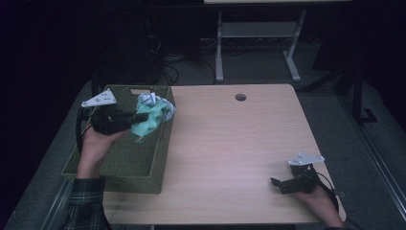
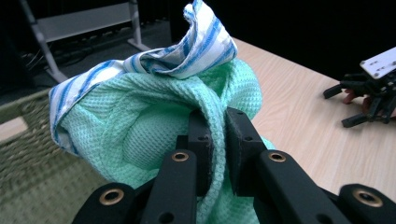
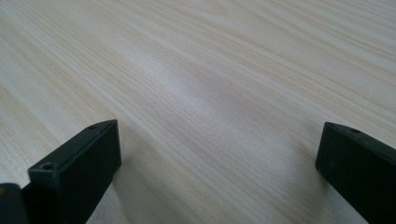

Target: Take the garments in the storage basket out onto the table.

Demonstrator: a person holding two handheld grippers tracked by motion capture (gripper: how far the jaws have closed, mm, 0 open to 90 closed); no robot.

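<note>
**Left tongs pinch cloth bundle above basket**

The left tongs [image 2: 218, 154] are clamped on a fold of 1 mint-green waffle cloth [image 2: 154, 126], the 2 black jaws nearly together with the fabric squeezed between them. The bulk of the cloth bulges just beyond the jaw tips and hangs a little below them. A white cloth with blue stripes [image 2: 196, 51] is bunched with it, sitting on the far upper side of the bundle from the left tongs; whether it is a separate piece or the same fabric's border cannot be told.

In the high view the left tongs [image 1: 139, 117] hold the bundle [image 1: 154, 115] off the bottom of 1 green woven basket [image 1: 129, 158], over its far right corner. The basket lies under and beside these tongs, on the left part of the counter [image 1: 239, 143].

The right tongs [image 1: 282, 184] rest well apart from the bundle, at the near right part of the counter. Their 2 jaws stand wide apart in the right gripper view, with bare wood [image 3: 210, 102] between them.
</note>
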